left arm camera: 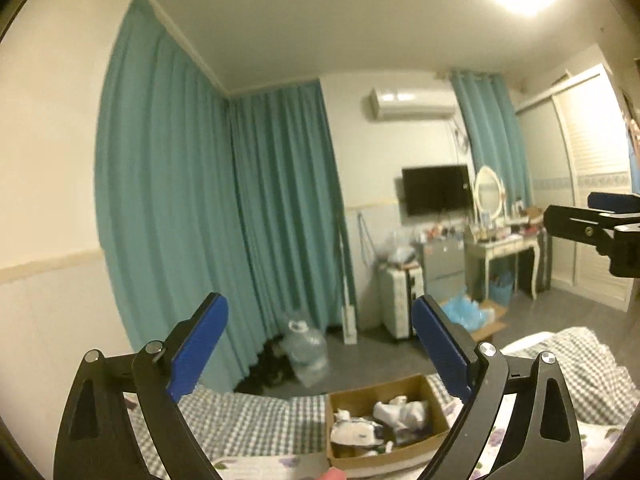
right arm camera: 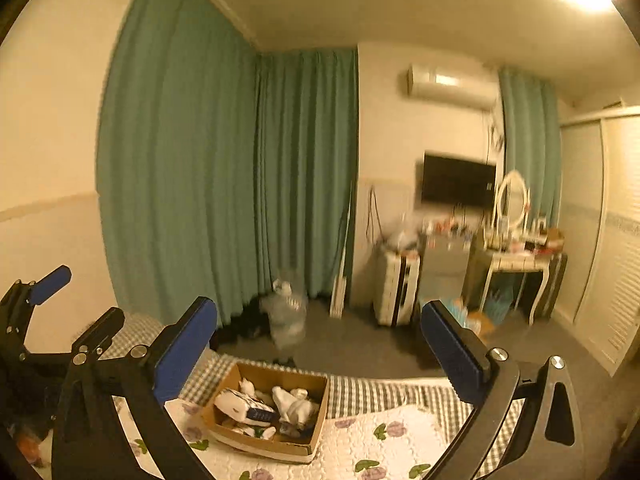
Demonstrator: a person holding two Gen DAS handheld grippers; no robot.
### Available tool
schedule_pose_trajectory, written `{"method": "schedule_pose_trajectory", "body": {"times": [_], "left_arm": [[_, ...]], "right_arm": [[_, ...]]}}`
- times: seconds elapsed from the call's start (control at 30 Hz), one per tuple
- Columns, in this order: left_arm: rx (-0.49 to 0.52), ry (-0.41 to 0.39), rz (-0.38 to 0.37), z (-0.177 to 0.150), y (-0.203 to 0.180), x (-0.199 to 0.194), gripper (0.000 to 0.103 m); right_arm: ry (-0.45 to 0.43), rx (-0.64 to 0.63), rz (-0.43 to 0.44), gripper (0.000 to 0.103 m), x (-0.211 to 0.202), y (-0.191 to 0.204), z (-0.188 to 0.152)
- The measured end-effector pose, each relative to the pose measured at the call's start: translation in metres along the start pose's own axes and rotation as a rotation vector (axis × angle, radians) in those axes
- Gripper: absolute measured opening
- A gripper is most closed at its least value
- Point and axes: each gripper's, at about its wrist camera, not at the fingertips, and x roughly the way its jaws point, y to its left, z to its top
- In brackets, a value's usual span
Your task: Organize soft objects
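Cardboard box (right arm camera: 264,412) on the bed (right arm camera: 372,440) holds rolled soft items (right arm camera: 294,404), white and dark; both sets of tongs stand wide and empty, lifted well above it. Likely next: scan the bedding for leftovers, descend slowly. Box sits low between left gripper (left arm camera: 320,356) pads, low-left of right gripper (right arm camera: 320,356).

The right tool (right arm camera: 320,352) is standing wide open, nothing between its blue pads; a cardboard box (right arm camera: 308,450) of white soft objects (right arm camera: 294,404) is sitting on the near bed (right arm camera: 400,396); the left tool (right arm camera: 76,300) is showing at far left.
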Motion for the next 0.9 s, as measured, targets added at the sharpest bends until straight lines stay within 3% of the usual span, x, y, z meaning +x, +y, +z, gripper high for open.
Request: {"method": "schedule_pose_trajectory", "body": {"times": [0.2, 0.37, 0.6, 0.73, 0.9], "left_arm": [[-0.087, -0.026, -0.037, -0.022, 0.024, -0.046, 0.095], [-0.111, -0.008, -0.004, -0.059, 0.024, -0.046, 0.095], [-0.100, 0.076, 0.062, -0.139, 0.015, -0.013, 0.095], [-0.113, 0.168, 0.045, -0.180, 0.013, 0.016, 0.095], [-0.145, 0.257, 0.019, -0.205, 0.011, 0.032, 0.095]], "right_arm": [[-0.100, -0.016, 0.009, 0.103, -0.066, 0.018, -0.018], [-0.091, 0.007, 0.071, 0.103, -0.070, 0.034, -0.065], [0.008, 0.063, 0.120, 0.103, -0.003, 0.051, -0.170], [0.121, 0.063, 0.083, 0.103, 0.052, 0.050, -0.227], [0.151, 0.070, 0.058, 0.103, 0.079, 0.040, -0.251]]}}
